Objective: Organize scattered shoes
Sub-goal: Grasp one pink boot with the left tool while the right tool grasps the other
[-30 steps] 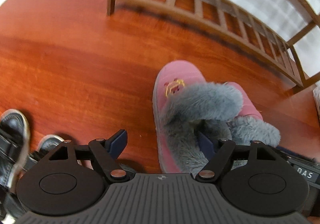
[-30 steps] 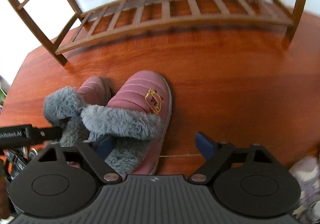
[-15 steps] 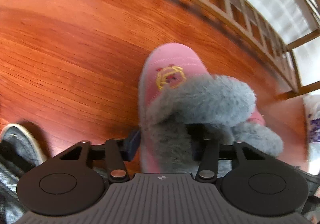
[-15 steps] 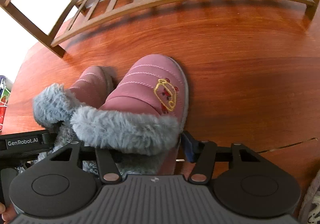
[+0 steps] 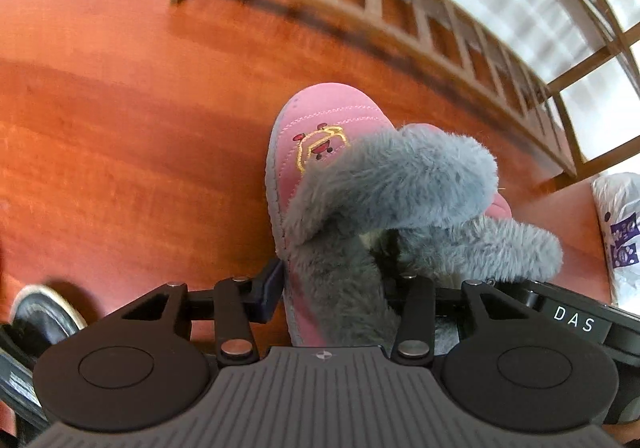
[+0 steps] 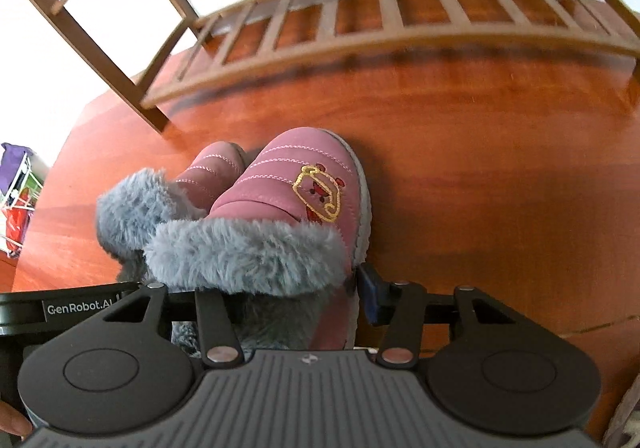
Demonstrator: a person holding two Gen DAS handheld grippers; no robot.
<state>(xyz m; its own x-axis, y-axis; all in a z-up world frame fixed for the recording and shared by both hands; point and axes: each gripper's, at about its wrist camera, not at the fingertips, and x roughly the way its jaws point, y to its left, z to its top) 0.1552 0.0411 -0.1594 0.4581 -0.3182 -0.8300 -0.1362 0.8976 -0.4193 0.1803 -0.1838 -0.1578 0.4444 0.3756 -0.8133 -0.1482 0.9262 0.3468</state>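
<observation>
Two pink slippers with grey fur cuffs lie side by side on the red-brown floor in front of a wooden shoe rack [image 5: 400,12] [image 6: 400,20]. My left gripper [image 5: 334,284] is shut on the left slipper [image 5: 320,144], with one finger outside its left wall and the other buried in the fur. My right gripper [image 6: 296,296] is shut on the right slipper [image 6: 312,188]; its right fingertip [image 6: 370,296] presses the outer wall and the other is hidden under the cuff. Each view also shows the other slipper [image 5: 500,244] [image 6: 212,172].
A black shoe [image 5: 40,312] lies at the lower left of the left wrist view. A white bag with purple print [image 5: 620,228] sits to the right of the rack. A wire basket [image 6: 16,188] stands far left. The rack's bottom slatted shelf holds nothing.
Both grippers, open one second ago, have come down over the slippers and shut on them. The rack now shows higher and a little nearer in both views.
</observation>
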